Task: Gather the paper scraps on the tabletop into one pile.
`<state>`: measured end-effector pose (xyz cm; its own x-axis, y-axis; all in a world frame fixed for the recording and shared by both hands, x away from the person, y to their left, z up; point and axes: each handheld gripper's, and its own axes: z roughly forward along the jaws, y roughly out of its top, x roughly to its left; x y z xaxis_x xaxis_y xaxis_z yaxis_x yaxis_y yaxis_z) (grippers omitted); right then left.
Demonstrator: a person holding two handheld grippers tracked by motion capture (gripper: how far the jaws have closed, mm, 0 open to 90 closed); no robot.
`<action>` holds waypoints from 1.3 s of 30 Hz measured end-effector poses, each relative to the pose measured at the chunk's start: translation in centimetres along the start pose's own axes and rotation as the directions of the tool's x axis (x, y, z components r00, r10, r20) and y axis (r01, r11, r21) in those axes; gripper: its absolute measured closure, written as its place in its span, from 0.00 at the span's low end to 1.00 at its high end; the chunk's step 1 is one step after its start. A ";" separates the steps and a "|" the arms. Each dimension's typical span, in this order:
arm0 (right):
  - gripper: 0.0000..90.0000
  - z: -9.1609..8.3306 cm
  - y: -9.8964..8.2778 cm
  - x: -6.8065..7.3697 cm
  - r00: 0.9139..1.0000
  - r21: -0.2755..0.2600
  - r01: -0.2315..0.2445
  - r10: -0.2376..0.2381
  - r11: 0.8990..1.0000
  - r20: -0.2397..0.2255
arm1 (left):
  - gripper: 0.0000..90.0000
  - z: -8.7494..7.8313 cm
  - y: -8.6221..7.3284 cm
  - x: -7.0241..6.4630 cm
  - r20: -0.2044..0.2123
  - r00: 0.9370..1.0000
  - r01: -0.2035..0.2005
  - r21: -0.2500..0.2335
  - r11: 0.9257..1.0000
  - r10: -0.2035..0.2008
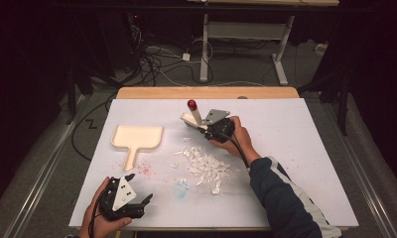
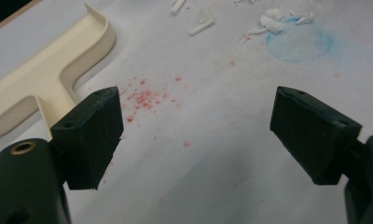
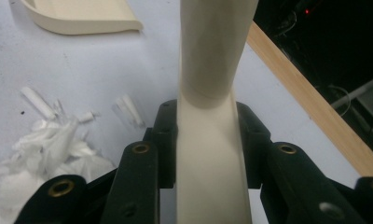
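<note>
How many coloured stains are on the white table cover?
2: a red speckled stain just below the cream dustpan, and a blue smudge at the near edge of the white scrap pile. Scraps may hide more.

Both grippers are black. The left gripper (image 1: 142,201), at the lower left of the high view, has a grey three-cornered plate with small dark dots. The right gripper (image 3: 208,140) has gold screw holes. The right arm wears a dark blue sleeve (image 1: 281,198) with a white stripe.

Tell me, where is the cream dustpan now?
In the high view the cream dustpan lies flat on the table's left half, beyond the left gripper, left of the white scraps.
</note>
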<state>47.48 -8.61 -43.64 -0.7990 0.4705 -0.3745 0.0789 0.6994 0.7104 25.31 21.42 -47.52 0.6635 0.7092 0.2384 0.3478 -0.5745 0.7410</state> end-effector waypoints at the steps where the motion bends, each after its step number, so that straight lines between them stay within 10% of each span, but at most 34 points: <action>1: 0.76 0.2 0.2 0.4 1.000 0.006 0.014 -0.014 1.000 -0.012 | 0.18 0.0 0.0 -0.1 0.001 1.000 -0.006 0.006 1.000 0.006; 7: 0.76 -0.3 0.1 2.1 0.986 -0.059 0.083 -0.091 0.995 -0.139 | 0.18 -0.3 -0.1 -0.3 0.004 1.000 -0.014 0.010 1.000 0.014; 15: 0.76 -3.4 -1.0 3.8 0.923 -0.154 0.142 -0.187 0.978 -0.335 | 0.18 -0.3 -0.1 -0.4 0.014 1.000 -0.023 0.015 1.000 0.023; 20: 0.76 -5.6 -1.6 4.9 0.898 -0.183 0.172 -0.230 0.968 -0.375 | 0.18 -0.4 0.0 -0.6 0.020 0.999 -0.035 0.010 0.999 0.035; 26: 0.76 -8.0 -2.0 5.1 0.938 -0.203 0.166 -0.218 0.965 -0.269 | 0.18 -0.4 0.0 -0.8 0.019 0.999 -0.044 0.017 0.999 0.044; 32: 0.76 -11.1 -2.6 3.4 0.983 -0.212 0.047 -0.082 0.976 -0.163 | 0.18 -0.7 0.0 -1.0 0.011 0.999 -0.048 0.021 0.999 0.048; 39: 0.76 -14.6 -4.4 2.2 0.995 -0.109 -0.103 0.101 0.989 -0.022 | 0.18 -0.6 0.0 -1.1 0.015 0.999 -0.051 0.022 0.998 0.051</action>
<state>36.66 -18.45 -38.90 -0.7997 0.5269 -0.2878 0.0949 0.5843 0.8060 24.23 20.89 -47.37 0.6900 0.6729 0.2665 0.3281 -0.6191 0.7135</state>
